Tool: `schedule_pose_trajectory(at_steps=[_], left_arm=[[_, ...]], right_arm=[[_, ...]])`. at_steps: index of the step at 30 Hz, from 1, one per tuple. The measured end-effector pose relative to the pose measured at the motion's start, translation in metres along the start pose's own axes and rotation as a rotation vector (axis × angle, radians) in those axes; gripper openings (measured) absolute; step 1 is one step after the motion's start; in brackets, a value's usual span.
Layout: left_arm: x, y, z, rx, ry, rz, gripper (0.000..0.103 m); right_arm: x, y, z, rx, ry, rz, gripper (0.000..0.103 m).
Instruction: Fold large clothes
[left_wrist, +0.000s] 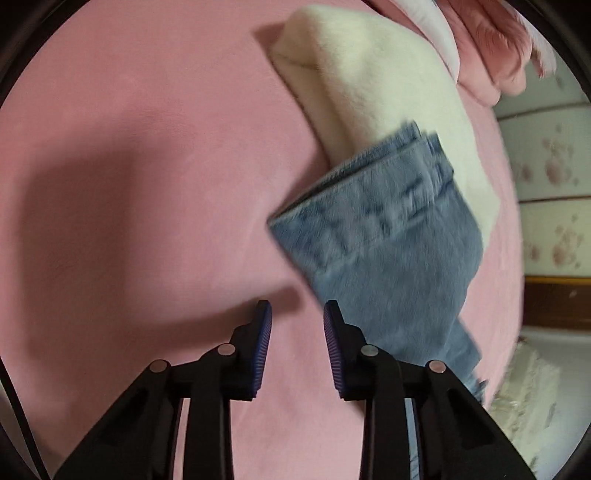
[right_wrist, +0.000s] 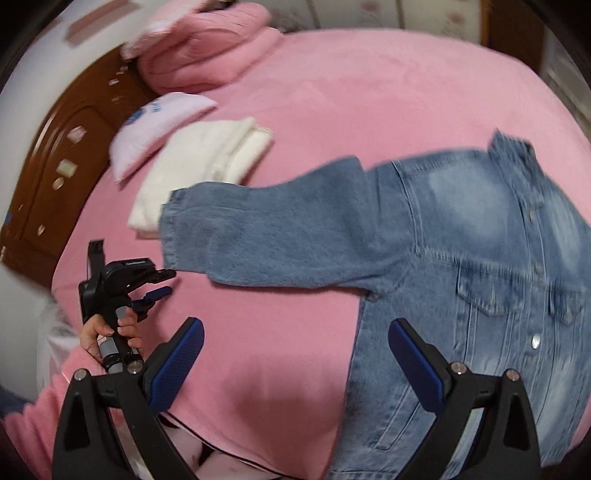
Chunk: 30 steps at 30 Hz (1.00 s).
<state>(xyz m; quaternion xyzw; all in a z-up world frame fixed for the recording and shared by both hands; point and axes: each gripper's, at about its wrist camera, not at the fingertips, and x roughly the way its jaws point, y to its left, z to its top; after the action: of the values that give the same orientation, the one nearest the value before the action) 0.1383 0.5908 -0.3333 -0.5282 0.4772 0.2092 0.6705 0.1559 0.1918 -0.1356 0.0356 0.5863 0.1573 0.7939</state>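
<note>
The denim jacket (right_wrist: 461, 258) runs off the right wrist view's lower right edge, its sleeve cuff (left_wrist: 373, 221) blurred.

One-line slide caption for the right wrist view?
Denim jacket spread on pink bedspread, sleeve cuff over folded white garment; right gripper open above, left gripper near cuff.

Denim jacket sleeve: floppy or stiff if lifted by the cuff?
Probably floppy: the denim jacket sleeve lies flat and creased on the pink blanket. Its thick cuff likely holds shape, and the plush blanket may drag.
</note>
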Motion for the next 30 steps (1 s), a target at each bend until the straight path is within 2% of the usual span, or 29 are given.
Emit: schedule_pose_trajectory(at_steps=[3,7,10,12,15,18,24,27,30], left_arm=[[0.011,0.000,0.015,0.020,-0.016,-0.073,0.027],[0.032,-0.003,0.033,0.029,0.001,-0.070,0.027],[0.036,-0.002,0.039,0.005,-0.032,-0.093,0.027],[0.035,0.000,0.035,-0.006,-0.064,-0.092,0.018],[0.027,-0.006,0.022,0.009,-0.113,-0.076,0.013],[0.009,-0.021,0.010,0.065,-0.176,-0.050,0.010],[-0.053,-0.065,-0.018,0.228,-0.245,-0.203,0.009],[-0.080,-0.097,-0.044,0.311,-0.252,-0.273,0.009],[-0.101,-0.132,-0.073,0.344,-0.226,-0.363,0.009]], right_arm=[[0.012,-0.008,0.001,0.048,0.026,-0.010,0.100],[0.027,-0.026,0.003,0.122,0.063,-0.064,0.100],[0.033,-0.043,0.003,0.202,0.069,-0.105,0.100],[0.036,-0.052,0.003,0.237,0.080,-0.130,0.100],[0.037,-0.065,0.004,0.269,0.087,-0.161,0.100],[0.036,-0.076,0.006,0.282,0.088,-0.185,0.100],[0.026,-0.089,0.005,0.300,0.080,-0.179,0.100],[0.018,-0.096,0.004,0.296,0.063,-0.159,0.100],[0.011,-0.108,0.004,0.303,0.046,-0.141,0.100]])
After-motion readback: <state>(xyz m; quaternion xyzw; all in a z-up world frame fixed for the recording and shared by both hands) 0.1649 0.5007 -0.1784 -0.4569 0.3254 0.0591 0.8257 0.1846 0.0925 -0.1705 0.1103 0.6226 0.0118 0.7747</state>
